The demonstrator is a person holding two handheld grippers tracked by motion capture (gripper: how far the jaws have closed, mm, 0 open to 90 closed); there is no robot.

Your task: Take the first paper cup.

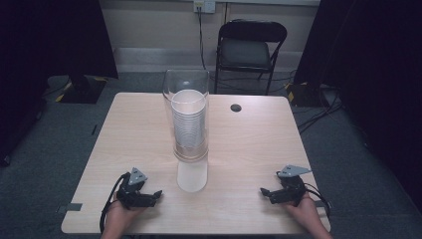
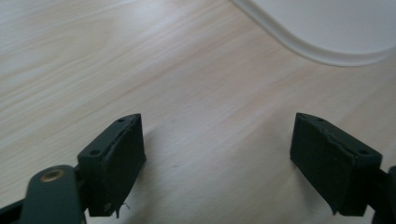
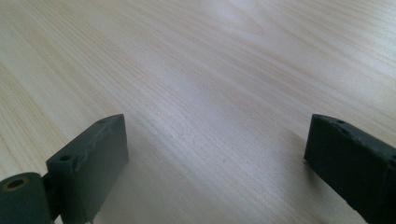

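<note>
My left claw (image 1: 158,193) rests low on the tabletop (image 1: 254,149), jaws spread wide with bare wood between them. Just beyond its tips, a little toward the middle, a single white cup (image 1: 192,175) lies on its side; in the left gripper view its rolled rim (image 2: 322,51) curves across the upper right corner, apart from both jaws. Farther off from that claw, right behind the lying cup, a tall clear cylinder (image 1: 187,89) stands upright, and inside it I see a stack of white cups (image 1: 189,124) nested one in another, open mouths up, reaching a good way up the glass. The lying cup's far end sits at the cylinder's base; whether they touch I cannot tell. My right claw (image 1: 263,191) sits well apart on the other side, pointing inward, jaws likewise wide and holding nothing.
</note>
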